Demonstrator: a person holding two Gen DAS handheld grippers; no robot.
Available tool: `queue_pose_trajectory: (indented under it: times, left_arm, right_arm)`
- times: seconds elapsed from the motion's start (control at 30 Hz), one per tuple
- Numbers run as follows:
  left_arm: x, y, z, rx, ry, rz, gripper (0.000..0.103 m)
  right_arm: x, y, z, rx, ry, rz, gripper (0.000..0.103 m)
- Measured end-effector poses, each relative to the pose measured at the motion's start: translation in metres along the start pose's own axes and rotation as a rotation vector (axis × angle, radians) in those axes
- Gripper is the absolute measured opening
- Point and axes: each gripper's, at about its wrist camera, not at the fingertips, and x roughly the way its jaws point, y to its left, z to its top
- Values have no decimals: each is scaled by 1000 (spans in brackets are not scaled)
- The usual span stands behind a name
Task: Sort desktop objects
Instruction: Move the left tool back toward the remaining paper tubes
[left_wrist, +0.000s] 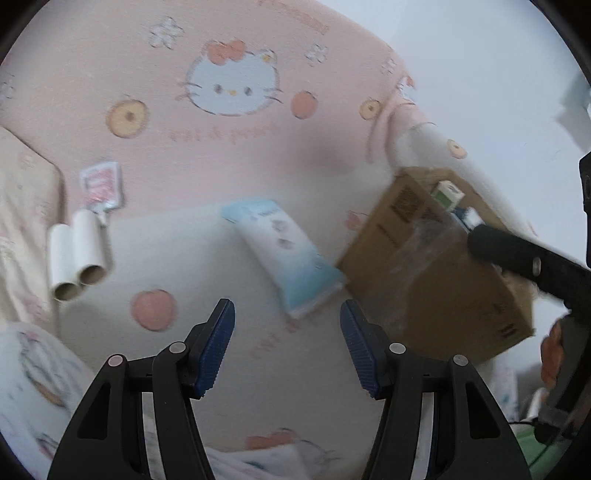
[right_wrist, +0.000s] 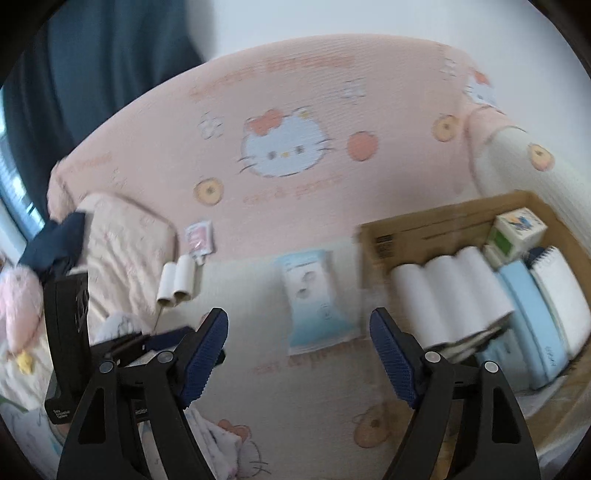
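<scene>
Left wrist view first: the left gripper (left_wrist: 286, 345) hangs with its jaws apart and nothing between them, above a bed (left_wrist: 177, 236) spread with a pink cartoon-cat cover. Just beyond the jaws lies a pale blue tissue pack (left_wrist: 284, 254), flat on the cover, its near end pointing back at the gripper and its far side close to a cardboard box (left_wrist: 424, 266). Off to the left sit two paper rolls (left_wrist: 75, 253), touching side by side, with a small red-and-white sachet (left_wrist: 101, 184) just behind them.

The right gripper (right_wrist: 299, 350) likewise has its jaws apart and empty, and the pack (right_wrist: 314, 299) lies just ahead of them too, between the rolls (right_wrist: 176, 282) and the box (right_wrist: 443, 225).

I'd judge the pack light and soft, with a slick wrapper that dents under pressure. The best hold looks to be across its narrow width near the middle, squeezed gently so it neither slips nor buckles.

Only the right wrist view looks down into the box: white rolls (right_wrist: 450, 291), a small carton (right_wrist: 517, 232), a blue pack and a notebook already lie there. It also shows a dark curtain and a pink plush at the left. The left wrist view shows the box's outer wall, with the right gripper's black fingers reaching over it.
</scene>
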Motion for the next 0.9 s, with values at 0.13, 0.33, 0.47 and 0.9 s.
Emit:
queue_pose_trajectory:
  times: [0.13, 0.33, 0.47, 0.9]
  left_arm:
    - [-11, 29, 0, -26, -40, 57, 63]
    - [-17, 97, 9, -205, -52, 103, 63]
    - [-15, 148, 17, -378, -36, 84, 63]
    - [11, 240, 34, -625, -9, -9, 60]
  right_arm:
    - [28, 30, -8, -60, 73, 15, 78]
    - [62, 66, -15, -159, 111, 7, 78]
    - [86, 84, -14, -217, 141, -21, 78]
    - [157, 115, 8, -210, 178, 53, 78]
